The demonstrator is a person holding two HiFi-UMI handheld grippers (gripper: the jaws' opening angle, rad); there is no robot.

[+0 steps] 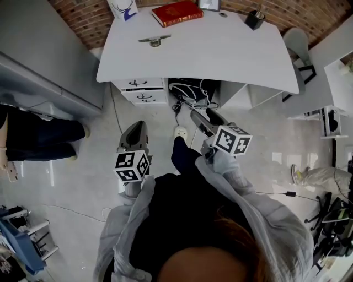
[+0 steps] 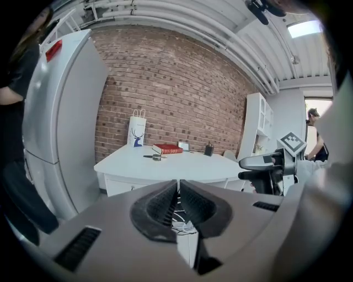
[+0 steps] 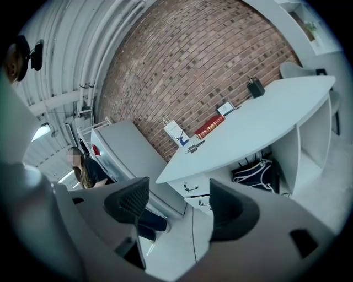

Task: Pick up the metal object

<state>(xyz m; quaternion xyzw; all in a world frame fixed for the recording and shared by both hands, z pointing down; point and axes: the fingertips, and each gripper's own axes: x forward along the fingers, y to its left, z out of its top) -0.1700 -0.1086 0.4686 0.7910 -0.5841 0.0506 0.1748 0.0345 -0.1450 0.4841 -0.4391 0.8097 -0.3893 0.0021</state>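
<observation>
The metal object point(image 1: 155, 40) is a small silvery piece lying on the white desk point(image 1: 220, 49), towards its far left. It also shows small and distant in the left gripper view point(image 2: 155, 157) and the right gripper view point(image 3: 193, 147). My left gripper point(image 1: 136, 125) hangs over the floor well short of the desk, jaws shut with nothing between them point(image 2: 178, 187). My right gripper point(image 1: 202, 114) is beside it near the desk's front edge, open and empty point(image 3: 176, 204). Both point at the desk.
On the desk lie a red book point(image 1: 177, 12), a white paper bag point(image 1: 123, 8), a small frame point(image 1: 209, 4) and a black holder point(image 1: 254, 20). Drawers point(image 1: 140, 91) and cables point(image 1: 190, 98) sit underneath. A grey cabinet point(image 1: 38, 60) and a seated person point(image 1: 33, 137) are at left.
</observation>
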